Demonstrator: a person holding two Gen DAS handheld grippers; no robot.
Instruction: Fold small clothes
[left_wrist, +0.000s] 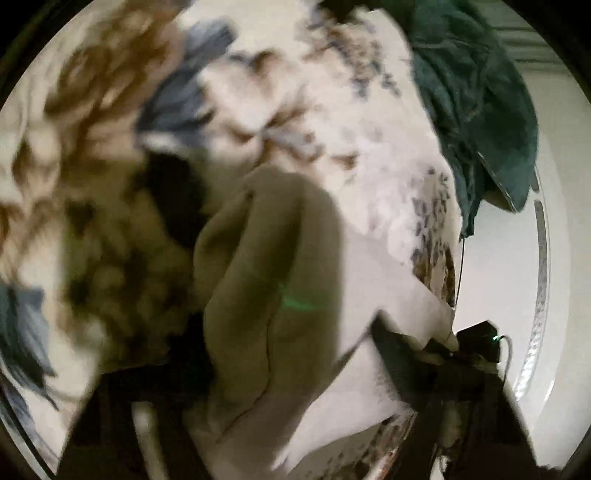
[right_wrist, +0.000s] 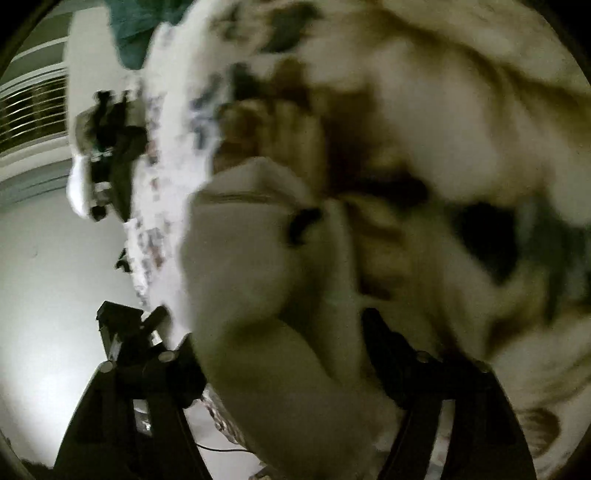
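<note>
A beige garment (left_wrist: 266, 273) hangs bunched right in front of the left wrist camera and fills the space between my left gripper's (left_wrist: 266, 413) dark fingers. The same beige cloth (right_wrist: 273, 295) fills the right wrist view between my right gripper's (right_wrist: 280, 369) fingers. Both views are blurred by motion. The cloth hides the fingertips, so the grip itself does not show. The left gripper also shows in the right wrist view (right_wrist: 110, 158) at upper left.
A floral bedspread (left_wrist: 295, 92) with brown and blue prints lies behind the cloth. A dark teal garment (left_wrist: 476, 99) lies on it at upper right. White floor or wall (right_wrist: 55, 277) shows beyond the bed edge.
</note>
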